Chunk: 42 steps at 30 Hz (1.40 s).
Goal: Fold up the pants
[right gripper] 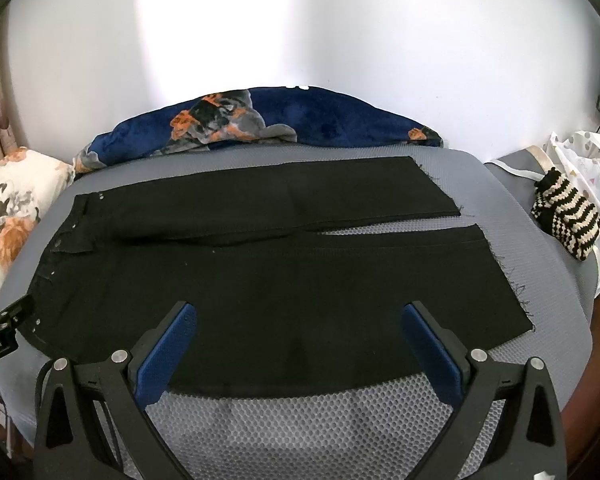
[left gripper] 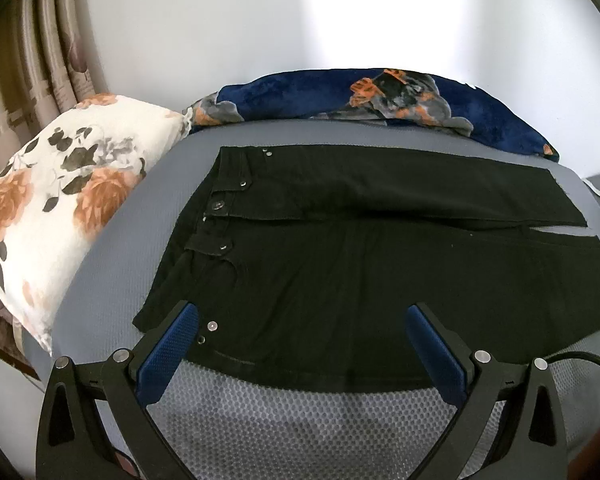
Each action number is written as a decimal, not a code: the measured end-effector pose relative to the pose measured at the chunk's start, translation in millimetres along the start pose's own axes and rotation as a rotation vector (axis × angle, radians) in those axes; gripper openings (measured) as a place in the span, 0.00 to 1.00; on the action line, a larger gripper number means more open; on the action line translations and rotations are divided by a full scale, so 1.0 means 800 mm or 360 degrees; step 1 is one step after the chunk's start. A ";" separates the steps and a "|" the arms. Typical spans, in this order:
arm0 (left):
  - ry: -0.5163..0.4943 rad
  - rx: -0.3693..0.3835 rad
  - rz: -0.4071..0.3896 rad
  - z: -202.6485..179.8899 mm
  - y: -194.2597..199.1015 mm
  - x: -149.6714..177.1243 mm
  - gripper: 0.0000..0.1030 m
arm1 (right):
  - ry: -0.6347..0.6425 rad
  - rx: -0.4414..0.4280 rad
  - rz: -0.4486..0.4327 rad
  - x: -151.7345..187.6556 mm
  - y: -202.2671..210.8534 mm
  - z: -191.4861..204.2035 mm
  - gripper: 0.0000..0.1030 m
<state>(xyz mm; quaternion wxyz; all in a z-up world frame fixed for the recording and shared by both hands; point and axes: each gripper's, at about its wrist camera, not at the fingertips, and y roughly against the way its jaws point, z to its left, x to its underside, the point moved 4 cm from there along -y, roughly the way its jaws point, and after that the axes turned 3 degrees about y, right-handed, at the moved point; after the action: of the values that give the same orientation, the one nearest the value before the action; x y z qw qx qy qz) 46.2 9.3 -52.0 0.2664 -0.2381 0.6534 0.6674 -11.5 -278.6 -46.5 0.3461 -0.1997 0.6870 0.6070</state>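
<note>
Both the left gripper [left gripper: 302, 320] and right gripper [right gripper: 300, 320] are held wide open and empty, with the black pants [right gripper: 260, 264] spread flat just ahead of the fingertips. The cloth is judged soft and limp, so the near edge is best pinched by both.

You saw matt black cloth pants [left gripper: 380, 272] with shiny metal rivets, lying on the bed's [left gripper: 260, 420] grey honeycomb mesh; behind them, a plush velvety blanket [left gripper: 480, 120].

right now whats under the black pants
The black pants lie flat on a gray mesh mat, which shows past every edge. Whatever sits directly beneath the fabric is covered.
</note>
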 end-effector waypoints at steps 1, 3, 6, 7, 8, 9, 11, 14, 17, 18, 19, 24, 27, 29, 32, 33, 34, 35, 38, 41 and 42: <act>-0.0002 0.0000 -0.0002 0.000 0.000 0.000 0.99 | 0.0002 0.0003 -0.0001 -0.001 0.000 0.000 0.99; -0.0004 0.0000 -0.0004 0.000 0.001 0.000 0.99 | 0.0007 0.0001 -0.0005 -0.001 0.000 0.001 0.99; -0.0007 -0.0002 -0.0007 0.000 0.001 -0.002 0.99 | 0.0009 -0.0001 -0.0004 -0.002 -0.001 0.002 0.99; -0.0008 -0.0004 -0.0007 0.000 0.000 -0.002 0.99 | 0.0008 -0.0001 -0.0001 -0.002 -0.002 0.002 0.99; -0.0009 -0.0007 -0.0007 0.000 0.001 -0.002 0.99 | 0.0003 -0.0003 -0.0001 -0.002 -0.001 0.002 0.99; -0.0009 -0.0007 -0.0007 0.000 0.000 -0.003 0.99 | -0.0005 -0.0009 0.0001 -0.002 -0.002 0.001 0.99; -0.0011 -0.0009 -0.0008 0.000 0.000 -0.002 0.99 | -0.0015 -0.0018 0.0006 -0.003 -0.004 0.001 0.99; -0.0016 -0.0012 -0.0009 0.001 -0.003 -0.006 0.99 | -0.0018 -0.0028 0.0008 -0.005 -0.007 -0.001 0.99; -0.0016 -0.0022 -0.0013 0.004 -0.007 -0.011 0.99 | -0.0010 -0.0056 0.0003 -0.010 -0.010 -0.001 0.99; -0.0015 -0.0029 -0.0014 0.006 -0.009 -0.014 0.99 | -0.0005 -0.0068 -0.0003 -0.012 -0.011 -0.001 0.99; -0.0013 -0.0034 -0.0013 0.009 -0.011 -0.017 0.99 | 0.0005 -0.0077 -0.0008 -0.015 -0.011 -0.001 0.99; 0.0033 -0.0043 -0.0009 0.036 -0.030 -0.044 0.99 | -0.0001 -0.0166 0.0002 -0.039 -0.019 0.000 0.99; 0.0093 -0.0045 -0.0003 0.064 -0.047 -0.065 0.99 | -0.0033 -0.0184 -0.0047 -0.061 -0.020 -0.002 1.00; 0.0153 -0.0045 0.0000 0.088 -0.062 -0.083 0.99 | -0.0032 -0.0192 -0.0070 -0.075 -0.022 -0.001 1.00; 0.0212 -0.0040 0.0000 0.117 -0.081 -0.104 0.99 | -0.0041 -0.0254 -0.0124 -0.100 -0.030 0.002 1.00; 0.0237 -0.0023 -0.0001 0.129 -0.090 -0.113 0.99 | -0.0053 -0.0279 -0.0134 -0.106 -0.033 0.003 1.00; 0.0257 -0.0006 -0.0002 0.137 -0.097 -0.120 0.99 | -0.0079 -0.0302 -0.0134 -0.114 -0.040 0.002 1.00; 0.0280 0.0010 -0.0001 0.147 -0.106 -0.128 0.97 | -0.0102 -0.0307 -0.0130 -0.118 -0.045 0.001 1.00; 0.0334 0.0089 0.0029 0.166 -0.137 -0.150 0.84 | -0.0164 -0.0313 -0.0103 -0.132 -0.068 -0.002 1.00; 0.0373 0.0215 0.0096 0.177 -0.175 -0.170 0.67 | -0.0202 -0.0280 -0.0046 -0.147 -0.092 -0.003 1.00; 0.0391 0.0291 0.0128 0.180 -0.191 -0.177 0.62 | -0.0213 -0.0277 -0.0037 -0.150 -0.099 -0.003 1.00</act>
<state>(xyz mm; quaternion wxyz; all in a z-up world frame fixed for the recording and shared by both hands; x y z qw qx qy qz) 258.1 147.5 -67.0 0.1781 -0.2663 0.7482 0.5811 124.9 -312.7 -15.4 0.3795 -0.1959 0.6045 0.6724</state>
